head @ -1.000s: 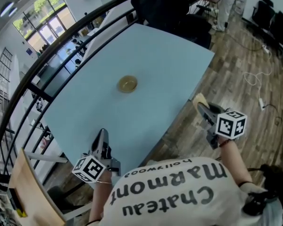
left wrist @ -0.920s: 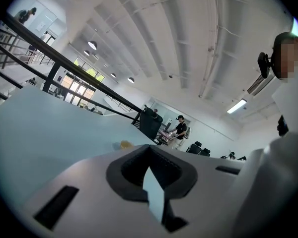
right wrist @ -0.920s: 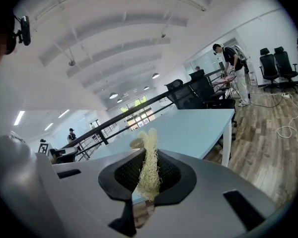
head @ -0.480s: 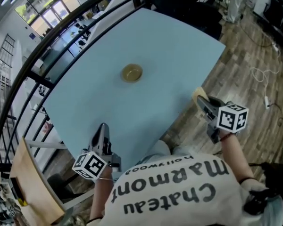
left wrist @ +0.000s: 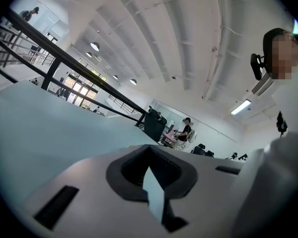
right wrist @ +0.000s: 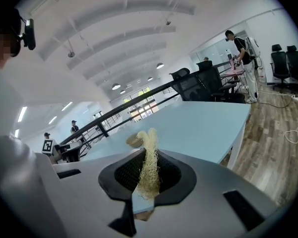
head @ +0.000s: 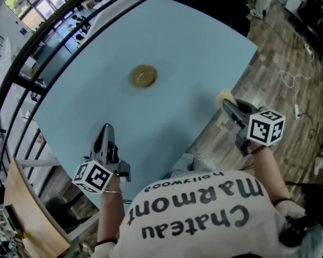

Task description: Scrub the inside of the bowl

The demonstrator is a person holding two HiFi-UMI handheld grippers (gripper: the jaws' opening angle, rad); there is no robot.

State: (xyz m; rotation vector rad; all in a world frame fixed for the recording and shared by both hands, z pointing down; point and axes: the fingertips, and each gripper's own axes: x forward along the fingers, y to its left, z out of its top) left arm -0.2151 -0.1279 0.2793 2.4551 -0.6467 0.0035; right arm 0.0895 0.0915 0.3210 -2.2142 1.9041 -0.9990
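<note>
A small golden-brown bowl (head: 144, 76) sits alone on the light blue table (head: 167, 42), far ahead of both grippers; in the right gripper view the bowl (right wrist: 134, 141) shows small beyond the jaws. My right gripper (head: 224, 99) hovers at the table's right edge, shut on a pale fibrous scrubber (right wrist: 149, 167) that sticks out past its tips (head: 225, 96). My left gripper (head: 105, 130) is over the table's near left part, shut with nothing between its jaws (left wrist: 154, 192).
A black railing (head: 48, 47) runs along the table's far left side. Wooden floor with cables (head: 293, 85) lies to the right. A wooden chair back (head: 27, 214) stands at the lower left. Dark office chairs (right wrist: 201, 86) and a person (right wrist: 238, 58) are beyond the table's far end.
Both grippers have moved forward toward the table; the right one with the scrubber has reached the table's edge, and the left has advanced over the tabletop.
</note>
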